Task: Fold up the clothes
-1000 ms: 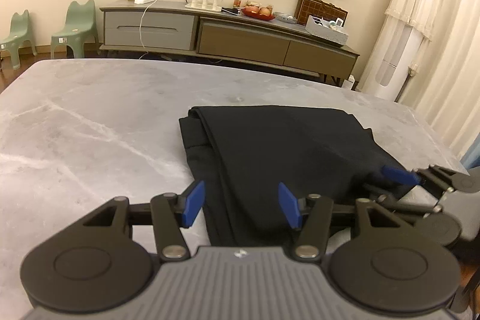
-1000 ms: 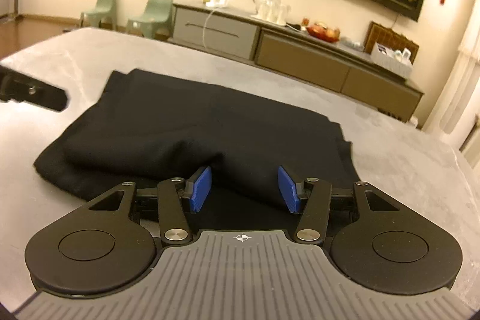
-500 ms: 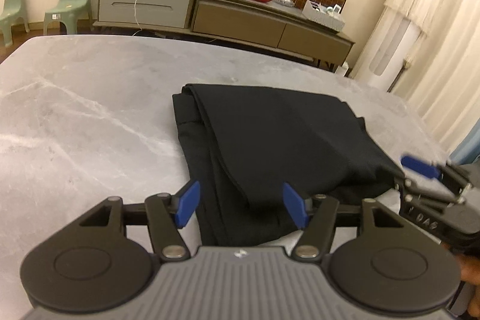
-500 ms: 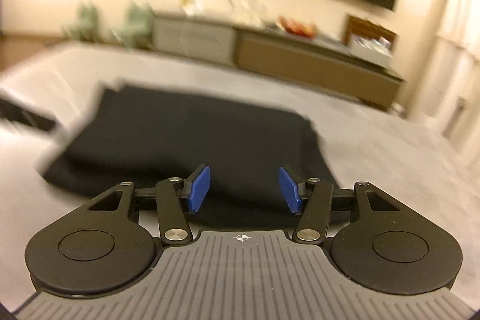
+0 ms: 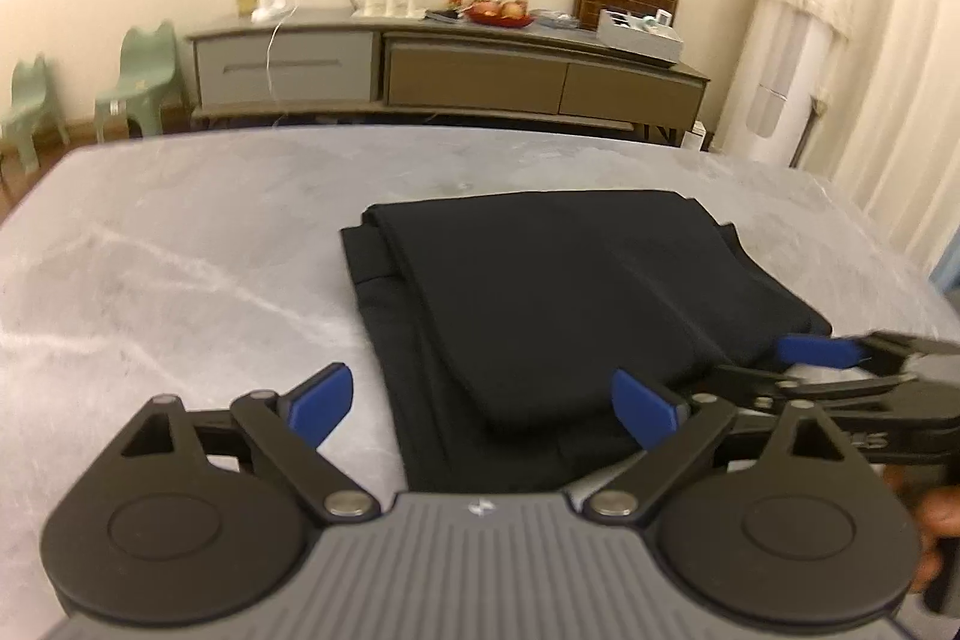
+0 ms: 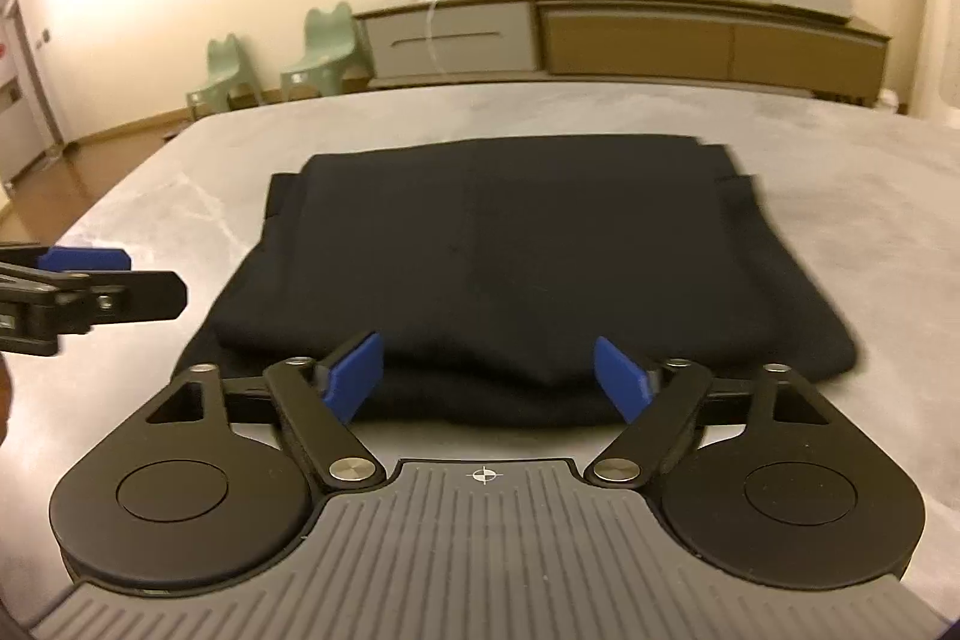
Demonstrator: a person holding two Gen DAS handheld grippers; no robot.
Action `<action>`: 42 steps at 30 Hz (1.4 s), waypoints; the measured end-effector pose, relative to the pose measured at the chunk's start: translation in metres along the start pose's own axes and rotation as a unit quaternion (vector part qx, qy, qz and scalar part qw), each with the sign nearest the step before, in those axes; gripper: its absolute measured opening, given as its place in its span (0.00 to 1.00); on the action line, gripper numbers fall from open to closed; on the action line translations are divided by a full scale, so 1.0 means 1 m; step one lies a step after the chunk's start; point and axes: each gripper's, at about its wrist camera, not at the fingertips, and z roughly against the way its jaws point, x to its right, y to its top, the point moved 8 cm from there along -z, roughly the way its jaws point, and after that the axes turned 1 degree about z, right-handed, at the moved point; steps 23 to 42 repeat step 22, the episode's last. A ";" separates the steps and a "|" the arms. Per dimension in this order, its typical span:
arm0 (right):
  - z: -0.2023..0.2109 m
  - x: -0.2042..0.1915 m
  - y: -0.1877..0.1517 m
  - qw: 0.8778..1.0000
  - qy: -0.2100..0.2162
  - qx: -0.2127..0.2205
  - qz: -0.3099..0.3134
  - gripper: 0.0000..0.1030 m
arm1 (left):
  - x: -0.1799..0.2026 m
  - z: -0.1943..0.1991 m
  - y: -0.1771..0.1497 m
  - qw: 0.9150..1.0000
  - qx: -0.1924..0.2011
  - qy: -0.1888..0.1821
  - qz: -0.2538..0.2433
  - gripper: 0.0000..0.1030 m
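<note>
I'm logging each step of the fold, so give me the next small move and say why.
Probably draw both tools back from the cloth. It lies in a neat layered stack on the table, with no loose edge in sight. The left tool and right tool are both opening, their pads off the fabric, so nothing is held. Pulling straight back should leave the stack undisturbed.

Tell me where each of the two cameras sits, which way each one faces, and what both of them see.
Left wrist: on the left gripper, facing across the grey table at the folded black garment; its jaws are opening, nothing pinched; right gripper enters at right.
Right wrist: on the right gripper, over the garment's near edge, jaws opening, not gripping; left gripper's finger pokes in at left.
Shared: garment, table, sideboard, green chairs.
</note>
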 end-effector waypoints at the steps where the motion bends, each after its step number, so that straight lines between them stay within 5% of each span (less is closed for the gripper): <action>1: 0.008 0.006 -0.005 1.000 -0.004 -0.001 -0.006 0.85 | 0.005 0.000 -0.003 1.000 0.000 0.000 -0.005 0.99; 12: 0.046 0.056 -0.048 0.995 -0.046 -0.014 -0.083 0.91 | 0.048 0.000 -0.028 1.000 0.010 -0.005 0.009 1.00; 22: 0.045 0.056 -0.063 0.994 -0.053 -0.022 -0.093 0.92 | 0.044 -0.008 -0.039 0.999 -0.019 0.024 0.036 1.00; 42: 0.045 0.056 -0.063 0.994 -0.053 -0.022 -0.093 0.92 | 0.044 -0.008 -0.039 0.999 -0.019 0.024 0.036 1.00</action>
